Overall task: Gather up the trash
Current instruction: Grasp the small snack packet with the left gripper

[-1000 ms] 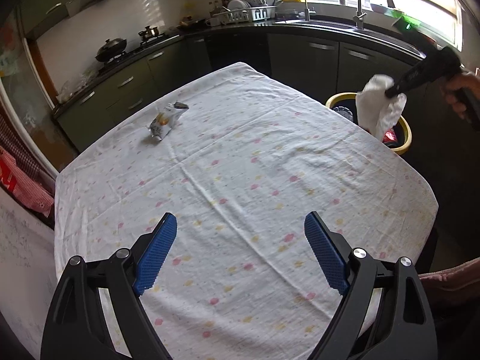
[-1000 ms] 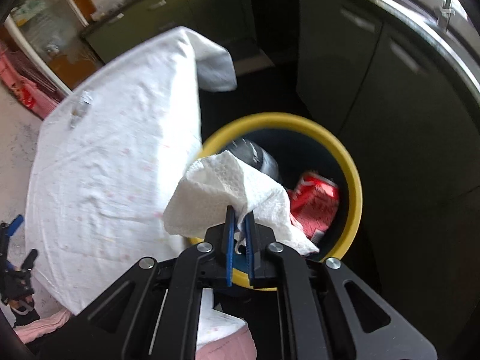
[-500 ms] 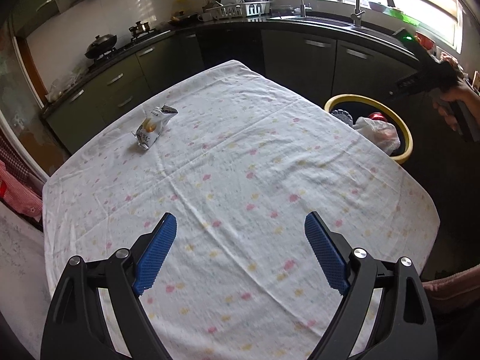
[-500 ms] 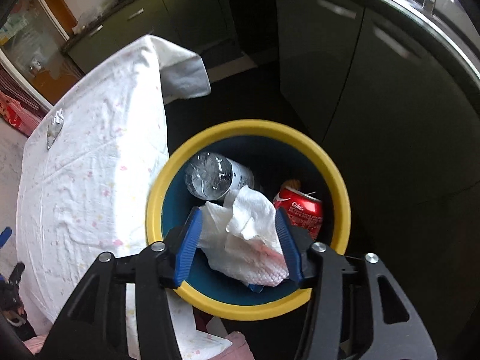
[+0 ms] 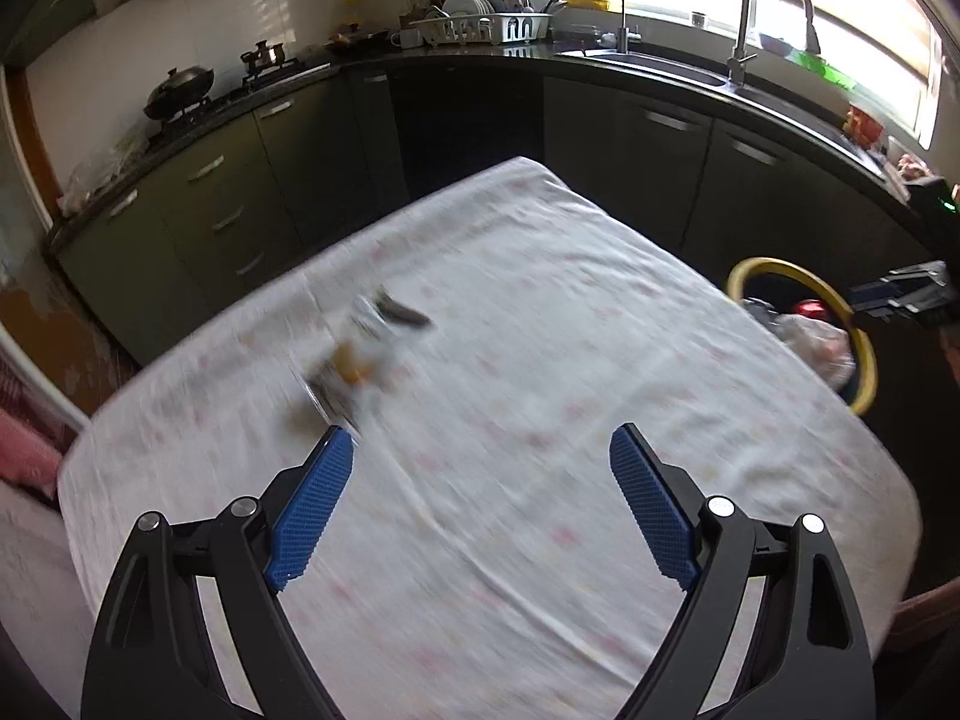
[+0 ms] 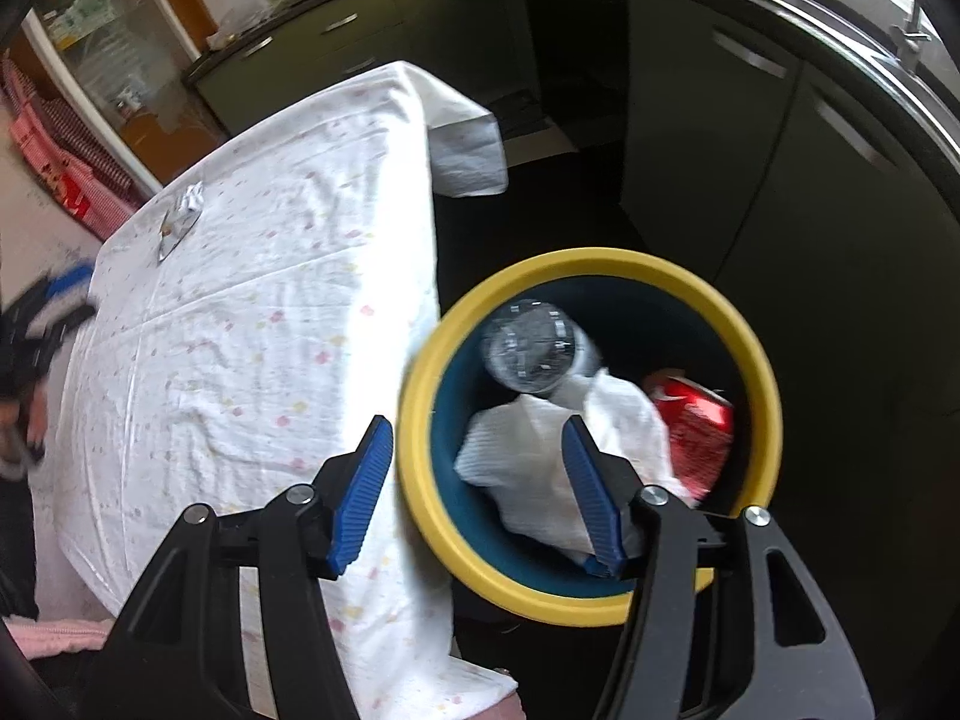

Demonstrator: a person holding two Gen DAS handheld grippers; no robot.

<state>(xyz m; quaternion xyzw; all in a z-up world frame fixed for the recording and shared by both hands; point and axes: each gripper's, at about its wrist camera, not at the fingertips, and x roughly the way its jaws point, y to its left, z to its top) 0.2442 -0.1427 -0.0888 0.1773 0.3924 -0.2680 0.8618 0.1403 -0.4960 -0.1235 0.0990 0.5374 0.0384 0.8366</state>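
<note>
Covering the table (image 5: 540,360) is a white cloth with small coloured flecks; all places are given relative to this table. Just beside its edge a yellow-rimmed bin (image 6: 762,360) is seen, holding a clear bottle (image 6: 531,345), a red can (image 6: 696,420) and a crumpled paper towel (image 6: 540,456). Above the bin the right claw (image 6: 477,441) is shown with jaws opening, nothing gripped. Over the table the left claw (image 5: 480,450) is held wide open and empty, near a blurred snack wrapper (image 5: 360,354) lying on the cloth.

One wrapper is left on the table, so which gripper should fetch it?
Left gripper: open, empty, close to the wrapper. Right gripper hangs over the bin, jaws opening.
</note>
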